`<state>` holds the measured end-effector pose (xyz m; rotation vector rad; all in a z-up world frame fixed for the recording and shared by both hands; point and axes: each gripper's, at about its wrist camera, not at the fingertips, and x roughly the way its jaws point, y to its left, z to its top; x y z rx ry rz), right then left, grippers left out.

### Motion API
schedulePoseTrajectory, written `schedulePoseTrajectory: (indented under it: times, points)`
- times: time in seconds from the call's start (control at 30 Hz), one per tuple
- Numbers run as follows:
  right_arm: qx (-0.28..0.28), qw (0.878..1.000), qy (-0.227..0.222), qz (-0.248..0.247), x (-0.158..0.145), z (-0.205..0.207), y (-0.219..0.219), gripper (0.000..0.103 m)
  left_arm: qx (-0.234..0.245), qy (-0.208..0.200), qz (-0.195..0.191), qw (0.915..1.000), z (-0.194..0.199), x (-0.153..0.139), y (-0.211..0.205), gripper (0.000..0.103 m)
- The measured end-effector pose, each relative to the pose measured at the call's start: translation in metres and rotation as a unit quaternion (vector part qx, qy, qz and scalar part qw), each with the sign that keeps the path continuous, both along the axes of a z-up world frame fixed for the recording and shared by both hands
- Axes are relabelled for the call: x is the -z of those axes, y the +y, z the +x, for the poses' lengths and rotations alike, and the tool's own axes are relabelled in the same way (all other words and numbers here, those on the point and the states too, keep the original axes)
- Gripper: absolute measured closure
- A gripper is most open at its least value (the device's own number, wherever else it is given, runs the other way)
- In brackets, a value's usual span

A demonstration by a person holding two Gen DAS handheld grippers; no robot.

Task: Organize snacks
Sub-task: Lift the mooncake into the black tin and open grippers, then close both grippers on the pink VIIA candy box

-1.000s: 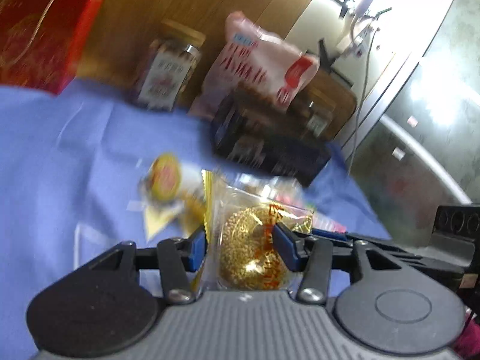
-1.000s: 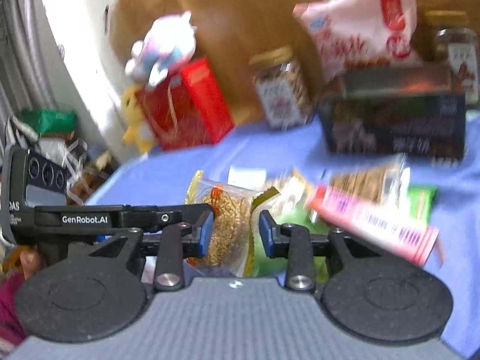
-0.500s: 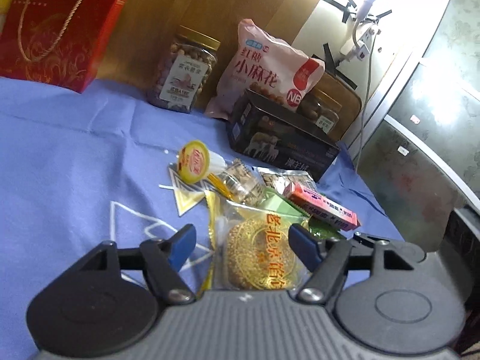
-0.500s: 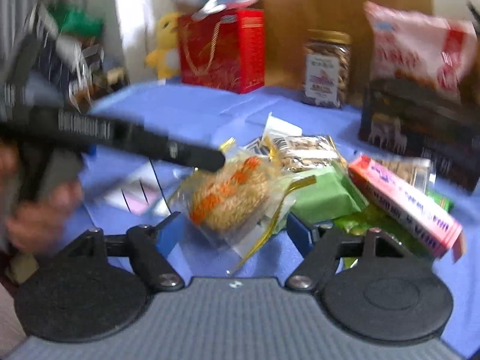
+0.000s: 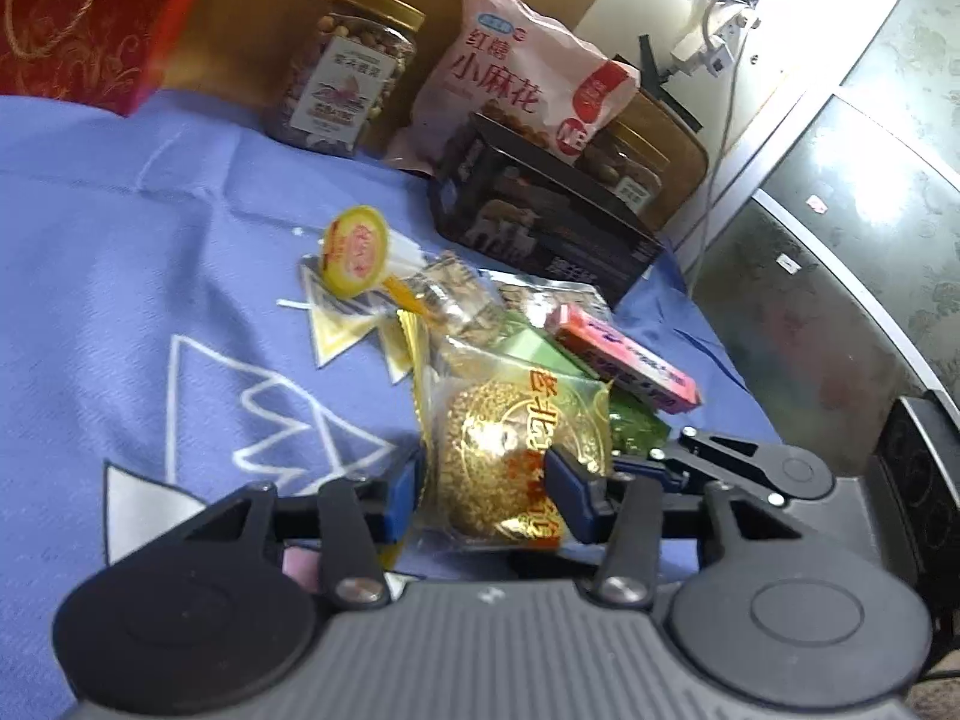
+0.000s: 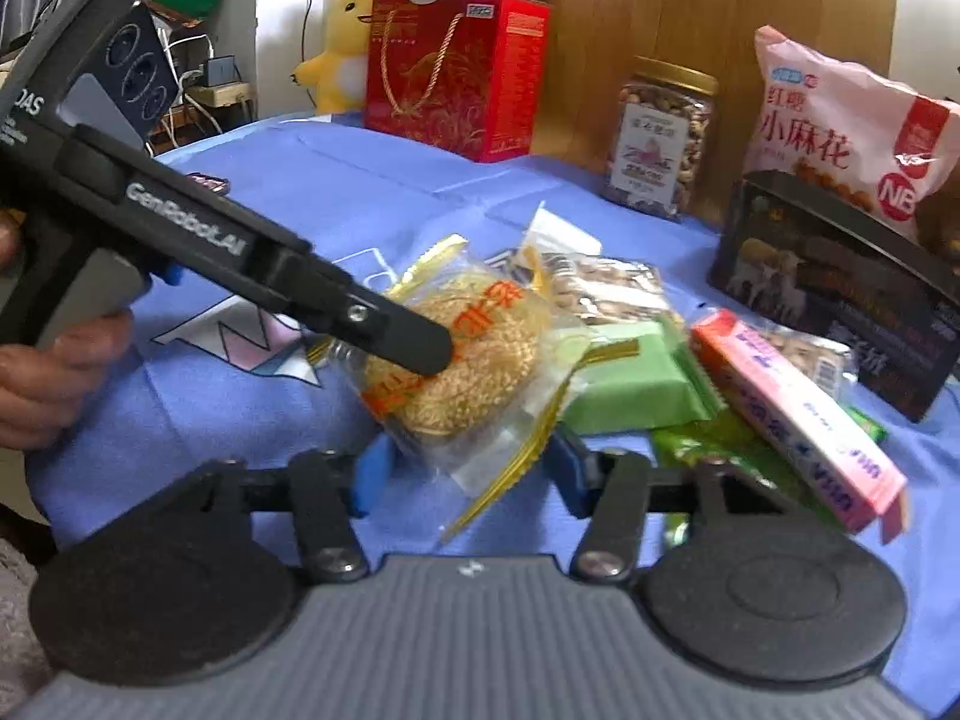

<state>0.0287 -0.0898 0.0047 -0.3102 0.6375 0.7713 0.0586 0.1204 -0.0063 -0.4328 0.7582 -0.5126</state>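
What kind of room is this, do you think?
Probably a lived-in home room: a table under a blue cloth heaped with snacks, a yellow plush toy and a red gift box behind.

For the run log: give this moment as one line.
left gripper: closing on golden snack packet | right gripper: closing, packet between jaws, unpressed

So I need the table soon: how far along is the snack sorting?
Early. Done: only the jar, pink bag and dark box stand lined up at the back. In hand: the left claw is closing on the gold pastry packet; the right claw is closing around its corner. Left: the green packet, pink box, jelly cup and others lie heaped.
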Motion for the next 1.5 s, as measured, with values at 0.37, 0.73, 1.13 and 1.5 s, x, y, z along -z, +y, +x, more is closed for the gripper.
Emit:
schedulePoseTrajectory:
  times: [0.37, 0.73, 1.13, 1.5]
  points:
    - [0.038, 0.996, -0.063, 0.053, -0.071, 0.041, -0.045, 0.053, 0.046, -0.07, 0.016, 0.9964, 0.061, -0.095, -0.049, 0.058]
    - [0.124, 0.99, -0.04, 0.052, -0.076, 0.195, -0.084, 0.053, 0.028, -0.097, 0.076, 0.992, 0.215, -0.102, -0.123, 0.054]
    - [0.154, 0.985, -0.005, 0.079, -0.047, 0.227, -0.106, 0.044, 0.017, -0.047, 0.088, 0.9948, 0.243, -0.062, -0.121, 0.047]
    - [0.145, 0.968, 0.047, 0.2, -0.044, 0.12, -0.161, 0.045, 0.086, -0.052, 0.05, 0.9936, 0.136, -0.06, -0.107, 0.038]
